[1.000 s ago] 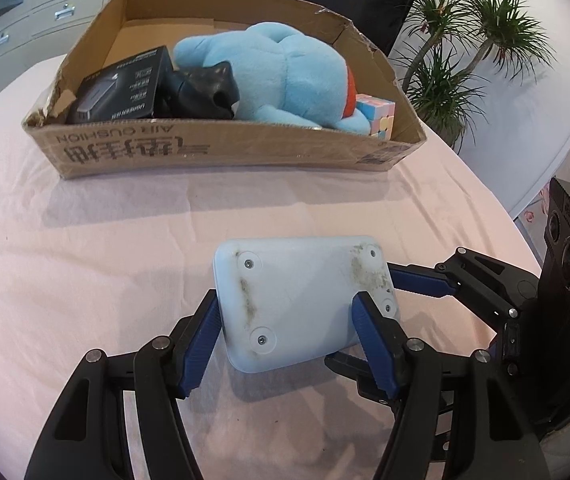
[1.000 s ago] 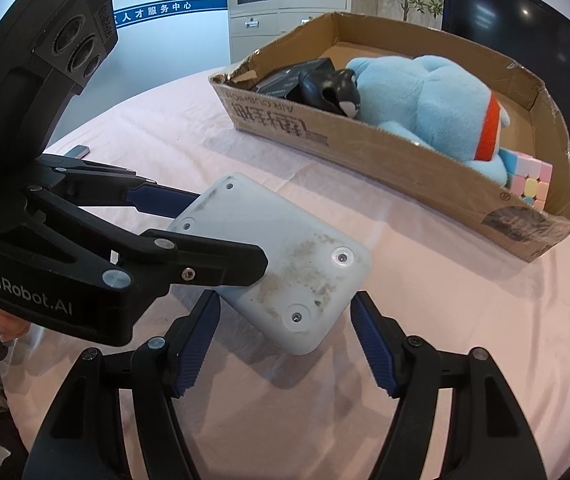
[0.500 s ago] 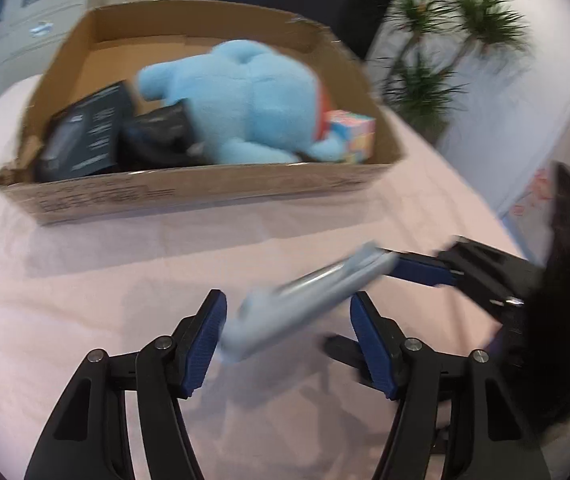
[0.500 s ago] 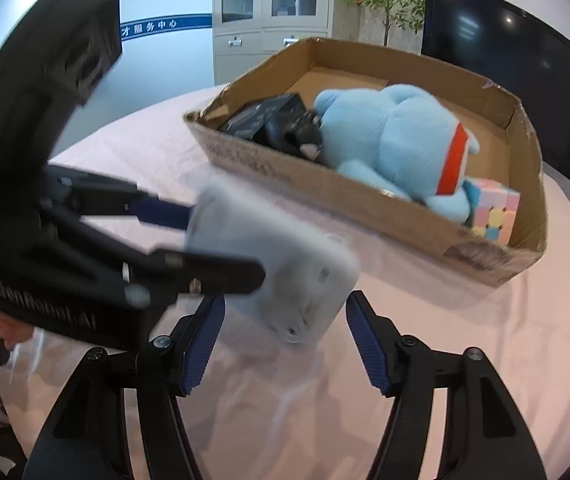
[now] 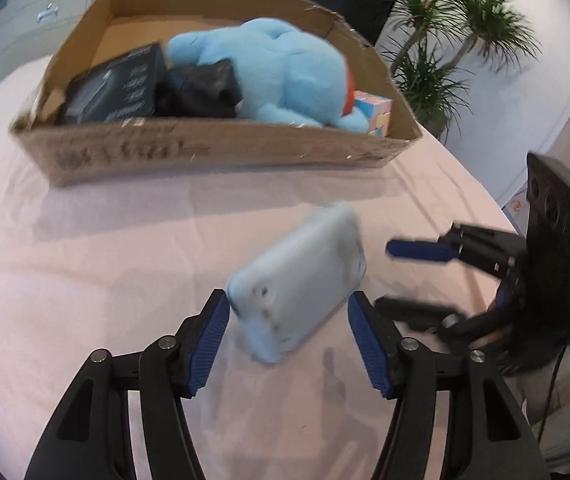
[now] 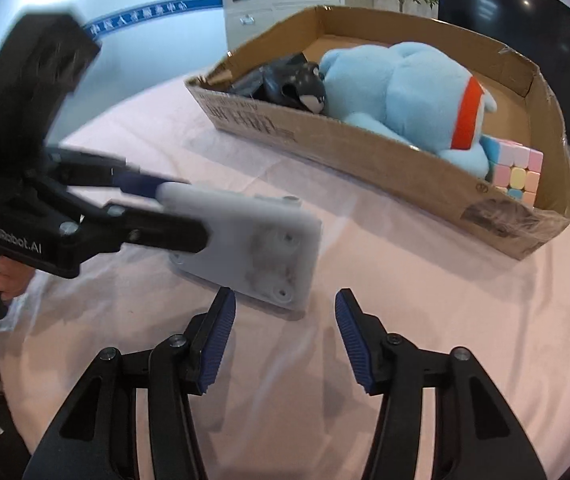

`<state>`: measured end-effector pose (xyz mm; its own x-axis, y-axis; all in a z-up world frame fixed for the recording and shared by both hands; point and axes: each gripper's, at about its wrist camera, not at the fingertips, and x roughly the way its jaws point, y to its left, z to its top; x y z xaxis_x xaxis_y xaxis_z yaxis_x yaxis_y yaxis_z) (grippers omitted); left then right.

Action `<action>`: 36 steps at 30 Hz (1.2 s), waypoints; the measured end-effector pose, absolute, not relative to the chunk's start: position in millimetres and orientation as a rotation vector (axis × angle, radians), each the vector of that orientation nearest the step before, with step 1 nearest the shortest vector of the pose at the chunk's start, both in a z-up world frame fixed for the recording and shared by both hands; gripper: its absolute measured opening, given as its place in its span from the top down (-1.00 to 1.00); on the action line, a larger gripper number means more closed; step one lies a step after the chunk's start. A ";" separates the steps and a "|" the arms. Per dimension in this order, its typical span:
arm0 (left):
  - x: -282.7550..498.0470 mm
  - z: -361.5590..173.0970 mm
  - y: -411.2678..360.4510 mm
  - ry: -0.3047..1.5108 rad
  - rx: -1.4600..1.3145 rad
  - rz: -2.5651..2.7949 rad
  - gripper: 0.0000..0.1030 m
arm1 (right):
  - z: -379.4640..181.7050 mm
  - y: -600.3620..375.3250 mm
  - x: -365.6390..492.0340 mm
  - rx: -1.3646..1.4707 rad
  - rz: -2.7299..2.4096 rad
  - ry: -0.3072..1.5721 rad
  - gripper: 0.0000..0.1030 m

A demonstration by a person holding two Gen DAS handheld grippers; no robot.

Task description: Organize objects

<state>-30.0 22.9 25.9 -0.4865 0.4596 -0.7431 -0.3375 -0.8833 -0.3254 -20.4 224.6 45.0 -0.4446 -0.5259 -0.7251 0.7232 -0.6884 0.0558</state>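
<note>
A white plastic box (image 5: 301,284) with screw holes on its underside sits between the fingers of my left gripper (image 5: 289,320), tilted, one corner touching the left pad; it is blurred by motion. In the right wrist view the left gripper's fingers (image 6: 145,184) straddle the same box (image 6: 257,248). My right gripper (image 6: 285,320) is open and empty, just in front of the box. Its blue-tipped finger (image 5: 421,250) shows to the right in the left wrist view.
A cardboard box (image 5: 213,152) stands at the back of the pink-clothed round table (image 5: 85,272). It holds a blue plush toy (image 5: 277,68), a black packet (image 5: 117,88), a dark object (image 5: 205,88) and a pastel puzzle cube (image 6: 517,172). Potted palms (image 5: 445,52) stand beyond the table.
The right gripper let go of the white box and drew back. The box has turned and tilted within the left gripper's fingers, and both views have shifted.
</note>
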 end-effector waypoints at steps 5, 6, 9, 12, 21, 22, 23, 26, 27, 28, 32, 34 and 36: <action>-38.7 8.3 16.2 -0.278 -1.302 2.384 -0.25 | 44.1 225.3 -65.6 0.986 -2.037 0.225 -0.45; -38.6 9.0 17.5 -0.263 -1.304 2.398 -0.32 | 42.1 224.9 -73.1 1.003 -2.022 0.207 -0.45; -31.5 14.8 22.4 -0.142 -1.271 2.468 -0.41 | 34.4 216.7 -89.1 1.044 -1.959 0.251 -0.45; -18.3 20.3 26.8 -0.043 -1.198 2.447 -0.64 | 34.8 210.4 -84.8 1.018 -1.855 0.351 -0.56; -23.7 10.5 48.0 0.169 -1.141 2.428 -0.87 | 26.2 191.1 -80.2 0.912 -1.808 0.445 -0.52; -23.1 12.1 48.0 0.184 -1.118 2.414 -0.88 | 27.4 190.3 -75.2 0.900 -1.801 0.430 -0.46; -21.6 13.4 47.4 0.217 -1.099 2.383 -0.89 | 29.0 187.9 -65.8 0.889 -1.781 0.443 -0.44; -17.1 9.6 45.1 0.334 -1.098 2.287 -0.93 | 32.1 187.5 -47.5 0.854 -1.696 0.497 -0.29; -17.2 7.1 44.7 0.378 -1.102 2.260 -0.93 | 33.6 189.5 -47.9 0.847 -1.674 0.496 -0.39; -18.3 5.0 45.2 0.417 -1.109 2.231 -0.93 | 34.7 190.2 -50.1 0.843 -1.675 0.501 -0.50; -27.7 5.5 41.9 0.468 -1.095 2.183 -0.93 | 32.5 180.8 -64.3 0.842 -1.647 0.578 -0.65; -35.3 7.2 42.2 0.473 -1.083 2.163 -0.84 | 29.6 170.9 -68.7 0.832 -1.600 0.633 -0.65; -43.9 5.2 43.8 0.462 -1.087 2.119 -0.47 | 22.8 159.6 -71.9 0.823 -1.566 0.680 -0.65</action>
